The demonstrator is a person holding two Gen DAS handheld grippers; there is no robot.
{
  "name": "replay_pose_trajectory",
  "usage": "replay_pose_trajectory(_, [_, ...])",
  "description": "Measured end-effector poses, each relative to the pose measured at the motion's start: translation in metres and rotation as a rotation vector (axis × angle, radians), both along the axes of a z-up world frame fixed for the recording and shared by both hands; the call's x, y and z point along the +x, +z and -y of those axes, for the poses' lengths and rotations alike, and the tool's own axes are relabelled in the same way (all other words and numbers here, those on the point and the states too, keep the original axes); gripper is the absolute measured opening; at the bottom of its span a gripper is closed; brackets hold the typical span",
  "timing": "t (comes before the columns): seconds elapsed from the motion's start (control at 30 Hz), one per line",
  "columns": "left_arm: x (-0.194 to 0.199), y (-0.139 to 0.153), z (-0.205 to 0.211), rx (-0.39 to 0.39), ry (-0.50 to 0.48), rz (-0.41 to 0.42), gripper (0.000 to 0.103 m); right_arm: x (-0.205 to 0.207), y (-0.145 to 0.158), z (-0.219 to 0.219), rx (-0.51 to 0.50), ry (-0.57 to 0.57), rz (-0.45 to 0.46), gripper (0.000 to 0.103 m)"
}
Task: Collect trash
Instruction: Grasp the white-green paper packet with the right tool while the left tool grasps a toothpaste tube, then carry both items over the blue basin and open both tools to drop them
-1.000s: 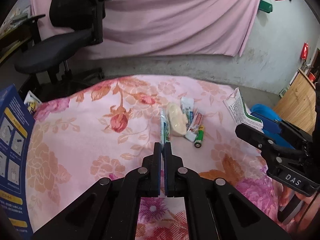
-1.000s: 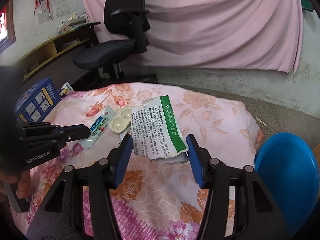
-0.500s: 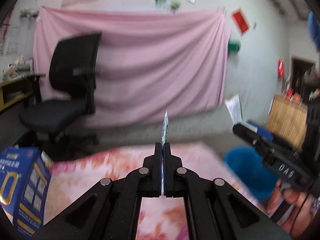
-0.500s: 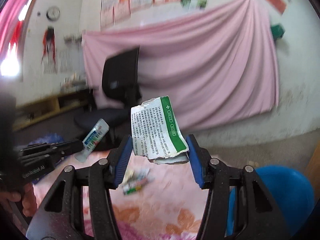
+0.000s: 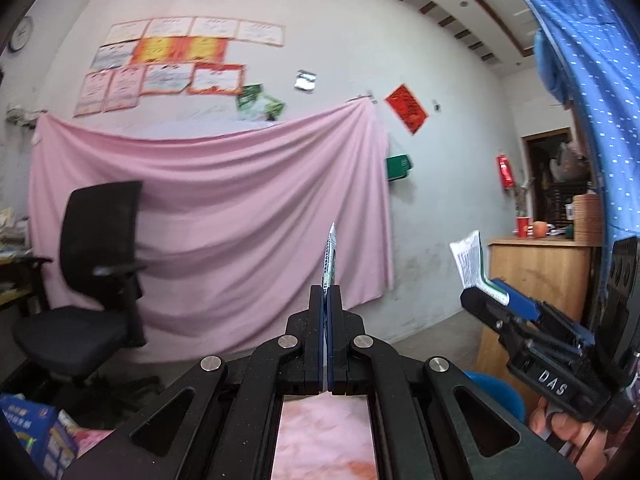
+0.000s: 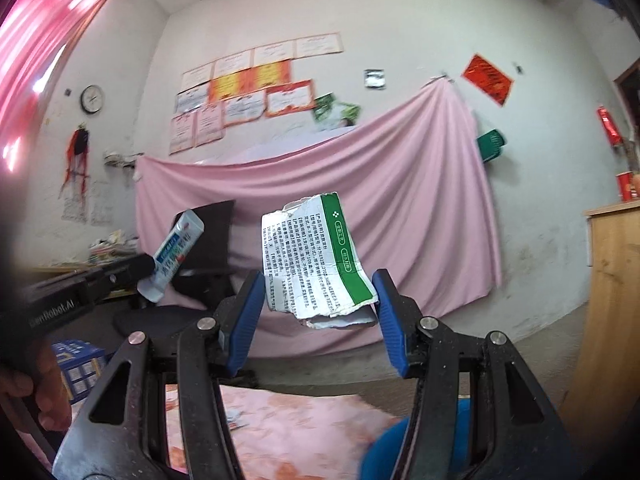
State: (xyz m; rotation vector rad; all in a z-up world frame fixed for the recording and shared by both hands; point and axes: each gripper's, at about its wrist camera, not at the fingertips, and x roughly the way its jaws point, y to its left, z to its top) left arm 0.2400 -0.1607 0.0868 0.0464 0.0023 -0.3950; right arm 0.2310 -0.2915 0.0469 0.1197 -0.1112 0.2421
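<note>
Toothpaste tube (image 6: 172, 254) sits at the left of the right wrist view, pinched flat in the left gripper (image 5: 329, 296), whose tongs are closed right down on it; in the left wrist view it's just a thin edge poking up at centre. Middle of that right wrist view: the torn medicine box (image 6: 318, 264), white with a green stripe, wedged between the blue pads (image 6: 246, 316) of the right gripper (image 6: 320, 308), tongs set fairly wide around it. Both pieces are lifted well clear of the floral cloth (image 6: 288, 436) at the bottom of the frame, cameras tipped up at the pink curtain (image 5: 208, 216).

So I'd say we're mid-carry, pickup done, drop-off not yet. The blue bin (image 6: 462, 424) peeks in at lower right. Next move probably means swinging both down over it and letting go, the tube maybe needing a shake since it's squeezed so flat.
</note>
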Motion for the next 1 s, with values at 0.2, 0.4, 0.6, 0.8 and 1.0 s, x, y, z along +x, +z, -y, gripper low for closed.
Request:
replay_pose_trajectory(0.2, [0.007, 0.002, 0.060, 0.010, -0.084, -0.002, 0.000, -0.002, -0.008, 0.040, 0.030, -0.098, -0.028, 0.080])
replay_pose_trajectory(0.4, [0.032, -0.016, 0.111, 0.011, -0.157, -0.081, 0.000, 0.003, -0.021, 0.079, 0.056, -0.173, -0.119, 0.080])
replay_pose_trajectory(0.6, [0.056, -0.036, 0.144, 0.005, -0.204, -0.185, 0.000, 0.010, -0.043, 0.109, 0.109, -0.206, -0.245, 0.080])
replay_pose_trajectory(0.8, [0.079, -0.053, 0.156, 0.029, -0.223, -0.319, 0.000, 0.024, -0.068, 0.124, 0.109, -0.208, -0.378, 0.080])
replay_pose_trajectory(1.0, [0.102, -0.072, 0.162, 0.036, -0.221, -0.479, 0.000, 0.043, -0.087, 0.137, 0.127, -0.188, -0.499, 0.080])
